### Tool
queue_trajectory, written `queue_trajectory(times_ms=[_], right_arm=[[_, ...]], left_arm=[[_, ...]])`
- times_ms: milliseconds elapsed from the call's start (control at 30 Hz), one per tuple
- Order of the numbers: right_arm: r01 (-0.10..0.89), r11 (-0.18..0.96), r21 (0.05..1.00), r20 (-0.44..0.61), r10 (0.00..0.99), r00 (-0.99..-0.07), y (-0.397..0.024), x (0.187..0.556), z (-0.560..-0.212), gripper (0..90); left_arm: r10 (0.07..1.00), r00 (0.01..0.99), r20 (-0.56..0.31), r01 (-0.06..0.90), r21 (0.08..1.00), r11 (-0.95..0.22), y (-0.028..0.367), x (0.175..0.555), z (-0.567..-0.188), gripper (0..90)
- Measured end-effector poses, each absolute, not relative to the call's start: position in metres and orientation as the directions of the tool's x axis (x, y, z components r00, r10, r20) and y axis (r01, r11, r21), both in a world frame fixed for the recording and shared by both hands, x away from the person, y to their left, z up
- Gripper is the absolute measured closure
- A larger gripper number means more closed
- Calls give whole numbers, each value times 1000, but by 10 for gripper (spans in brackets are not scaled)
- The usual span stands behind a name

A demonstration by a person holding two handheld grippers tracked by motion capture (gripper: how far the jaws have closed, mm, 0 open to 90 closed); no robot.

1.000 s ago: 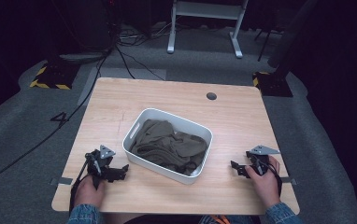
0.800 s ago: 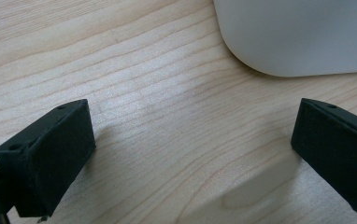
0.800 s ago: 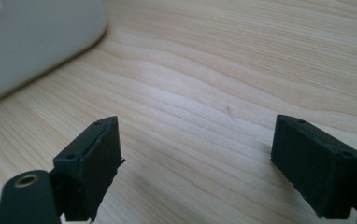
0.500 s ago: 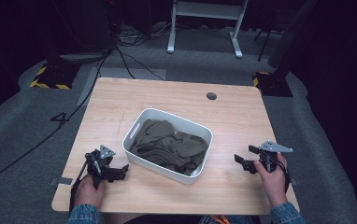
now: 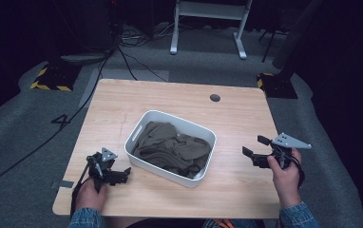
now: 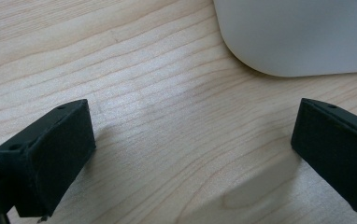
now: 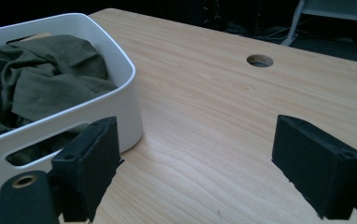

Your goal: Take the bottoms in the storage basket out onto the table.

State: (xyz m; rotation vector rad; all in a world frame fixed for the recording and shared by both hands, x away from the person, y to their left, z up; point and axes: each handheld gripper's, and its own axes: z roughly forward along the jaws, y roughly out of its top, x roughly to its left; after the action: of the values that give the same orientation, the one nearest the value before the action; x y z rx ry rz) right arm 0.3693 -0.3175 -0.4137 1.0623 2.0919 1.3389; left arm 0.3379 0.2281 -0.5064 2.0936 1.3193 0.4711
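An olive cloth (image 5: 172,147) is lying heaped in a white bin (image 5: 146,118) at mid-table (image 5: 179,97), between the left gripper (image 5: 120,176) and right gripper (image 5: 254,151), both holding jaws wide apart, gripping nothing.

wooden table (image 5: 122,107), white frame (image 5: 208,19), floor cables (image 5: 137,52)

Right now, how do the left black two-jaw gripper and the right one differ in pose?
The left black two-jaw gripper sits low at the wooden table, near the white plastic bin. The right black two-jaw gripper is held raised, farther from the bin. Both are open and empty.
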Motion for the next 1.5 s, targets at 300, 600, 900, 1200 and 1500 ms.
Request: queue_trajectory(times_ms=[300,600,900,1200,1500], right_arm=[[337,267,903,13,766,-642,-310,371,-395,155],[333,292,897,6,744,-668,-301,374,-381,155],[335,320,886,11,708,-706,-278,378,-369,155],[385,358,851,44,681,-731,-250,378,-359,156],[365,410,836,21,641,-767,-223,381,-353,156]], left_arm=[[898,439,-24,680,662,-315,228,338,-506,0],[898,440,-24,680,662,-315,228,338,-506,0],[898,439,-24,680,662,-315,228,338,-506,0],[898,439,-24,680,662,-315,228,338,-506,0],[898,440,-24,680,662,-316,228,338,-506,0]])
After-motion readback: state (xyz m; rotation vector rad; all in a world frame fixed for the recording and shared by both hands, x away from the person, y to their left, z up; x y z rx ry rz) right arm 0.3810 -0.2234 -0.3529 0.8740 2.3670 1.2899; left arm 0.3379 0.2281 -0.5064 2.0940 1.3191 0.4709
